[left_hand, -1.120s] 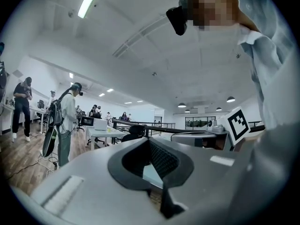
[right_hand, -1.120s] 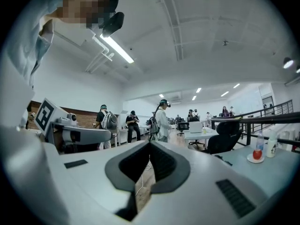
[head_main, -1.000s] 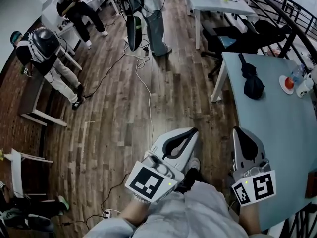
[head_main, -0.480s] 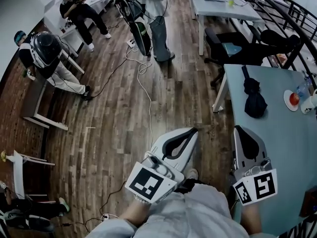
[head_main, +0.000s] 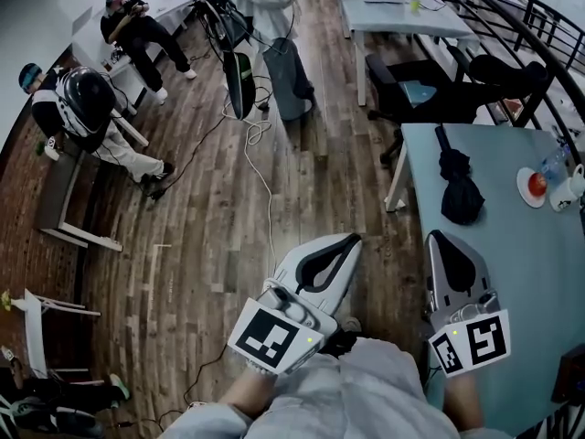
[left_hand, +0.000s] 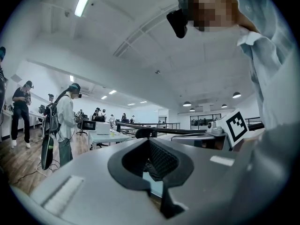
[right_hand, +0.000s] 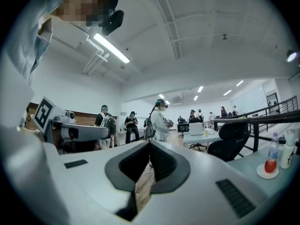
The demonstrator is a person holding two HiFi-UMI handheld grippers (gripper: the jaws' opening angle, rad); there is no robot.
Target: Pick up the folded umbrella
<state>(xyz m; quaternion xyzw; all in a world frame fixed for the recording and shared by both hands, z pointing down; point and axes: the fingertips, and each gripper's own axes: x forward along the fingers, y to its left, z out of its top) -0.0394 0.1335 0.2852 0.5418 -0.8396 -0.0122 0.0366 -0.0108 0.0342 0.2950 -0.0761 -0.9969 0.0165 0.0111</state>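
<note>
Two square-patterned marker cubes (head_main: 271,337): left hand-held gripper (head_main: 355,240), right hand-held gripper (head_main: 437,237).

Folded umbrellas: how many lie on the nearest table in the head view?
1. The folded umbrella lies near the far end of the table, ahead of the right gripper. No other shows.

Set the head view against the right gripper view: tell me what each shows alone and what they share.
Only the head view: the folded umbrella, lying black on the table, and the right gripper from above with its marker cube.
Only the right gripper view: the ceiling strip light, and that gripper's jaws end on, closed together with nothing between them.
Both: the plate with a red item on it, the bottle beside it, and the left gripper.
</note>
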